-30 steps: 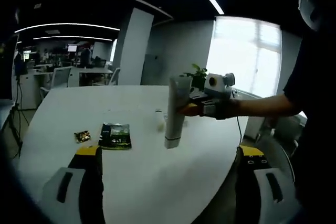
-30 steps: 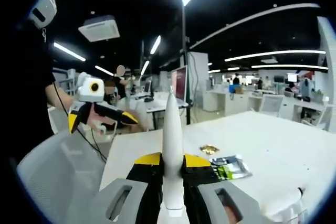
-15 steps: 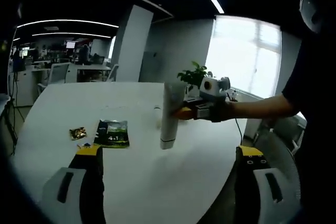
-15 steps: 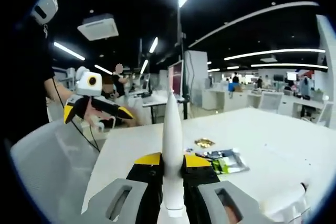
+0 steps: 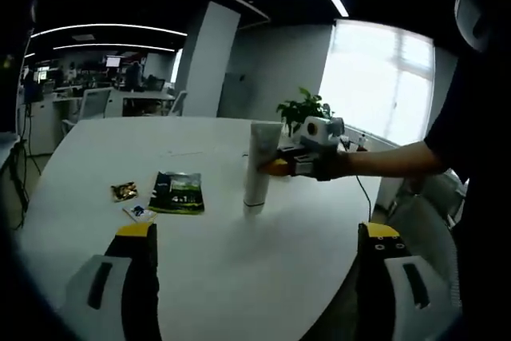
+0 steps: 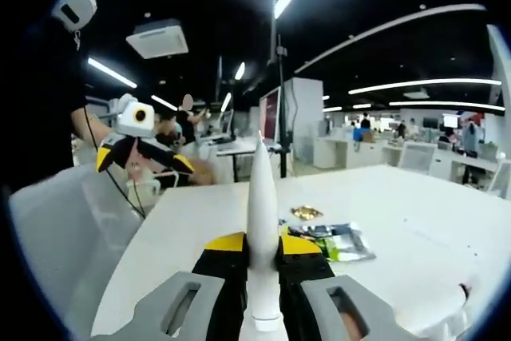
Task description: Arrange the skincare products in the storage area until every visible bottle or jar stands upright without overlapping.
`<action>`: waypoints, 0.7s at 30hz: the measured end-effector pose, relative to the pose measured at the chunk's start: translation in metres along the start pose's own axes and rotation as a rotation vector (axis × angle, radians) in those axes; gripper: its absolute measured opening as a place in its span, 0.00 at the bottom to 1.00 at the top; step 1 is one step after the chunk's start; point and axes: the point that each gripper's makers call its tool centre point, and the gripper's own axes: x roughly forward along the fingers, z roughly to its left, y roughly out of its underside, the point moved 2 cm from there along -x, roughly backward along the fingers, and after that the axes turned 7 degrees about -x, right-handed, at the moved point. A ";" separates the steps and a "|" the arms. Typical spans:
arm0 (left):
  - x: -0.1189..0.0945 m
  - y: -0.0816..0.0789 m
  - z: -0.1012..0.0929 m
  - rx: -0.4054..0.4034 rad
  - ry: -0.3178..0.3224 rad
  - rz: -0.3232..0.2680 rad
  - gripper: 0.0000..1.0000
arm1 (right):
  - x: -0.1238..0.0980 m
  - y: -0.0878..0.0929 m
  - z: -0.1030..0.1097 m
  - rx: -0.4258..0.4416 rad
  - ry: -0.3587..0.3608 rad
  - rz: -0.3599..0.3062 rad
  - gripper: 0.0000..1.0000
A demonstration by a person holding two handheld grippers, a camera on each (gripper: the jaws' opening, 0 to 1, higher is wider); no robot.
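A white squeeze tube stands upright, cap end down, at or just above the white round table; I cannot tell if it touches. My right gripper comes in from the right and is shut on the tube's middle. In the right gripper view the tube rises between the yellow-tipped jaws of that gripper. My left gripper is open, its jaws wide apart over the table's near edge with nothing between them. It also shows in the right gripper view as the left gripper, held in a hand.
A green sachet, a small gold packet and a tiny scrap lie left of the tube. A potted plant stands behind it. A white chair is by the table edge. Office desks fill the background.
My right gripper has lowered the tube toward the table and carried it a little farther from the left gripper. The left gripper stays open.
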 end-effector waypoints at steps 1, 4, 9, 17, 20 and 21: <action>0.001 0.000 0.000 -0.002 0.000 0.001 0.97 | 0.001 0.001 0.000 -0.006 -0.005 0.004 0.04; 0.004 0.000 0.002 -0.001 0.009 0.012 0.97 | 0.002 0.002 0.000 -0.018 -0.020 0.001 0.04; 0.007 -0.003 0.004 0.005 0.010 0.014 0.96 | 0.001 0.007 -0.008 -0.005 -0.007 -0.013 0.04; 0.011 -0.002 0.001 0.013 0.015 0.035 0.96 | 0.002 0.006 -0.009 -0.035 -0.029 -0.005 0.06; 0.012 -0.002 0.000 0.016 0.019 0.040 0.95 | 0.003 0.004 -0.007 -0.049 -0.039 0.007 0.07; 0.012 -0.002 -0.001 0.017 0.020 0.041 0.95 | 0.003 0.004 -0.006 -0.054 -0.047 0.011 0.07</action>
